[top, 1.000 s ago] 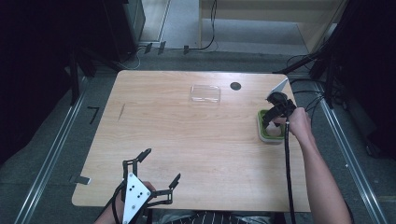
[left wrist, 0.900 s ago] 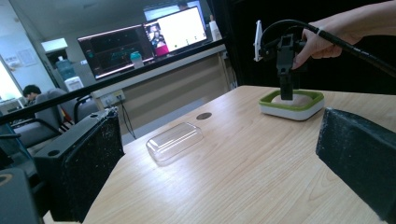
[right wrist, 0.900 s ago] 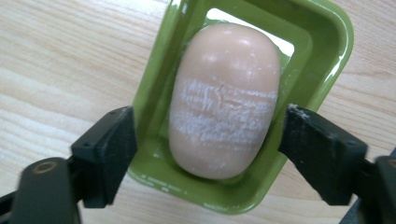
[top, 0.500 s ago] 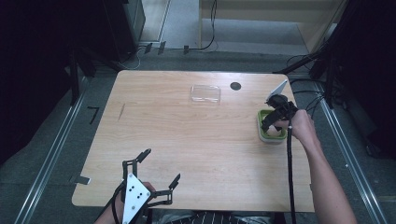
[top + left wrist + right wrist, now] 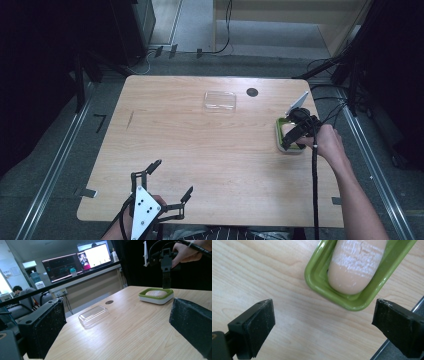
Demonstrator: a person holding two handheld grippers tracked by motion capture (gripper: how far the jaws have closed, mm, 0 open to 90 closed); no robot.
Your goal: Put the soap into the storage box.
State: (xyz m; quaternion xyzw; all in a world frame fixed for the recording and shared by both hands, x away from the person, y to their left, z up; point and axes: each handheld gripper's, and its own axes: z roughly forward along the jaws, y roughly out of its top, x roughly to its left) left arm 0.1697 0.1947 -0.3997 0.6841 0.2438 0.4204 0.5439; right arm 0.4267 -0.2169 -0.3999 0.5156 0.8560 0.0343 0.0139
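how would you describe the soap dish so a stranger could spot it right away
Start at the table's right edge, beside the right tongs. The dish sits there, green-rimmed on a white base, with a pale soap bar inside; the clear lid farther back is colourless.

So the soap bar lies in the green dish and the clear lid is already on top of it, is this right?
Not quite. The soap bar does lie in the green dish, but the clear lid is not on it: the high view shows it lying apart on the table, nearer the far edge. The left gripper view agrees.
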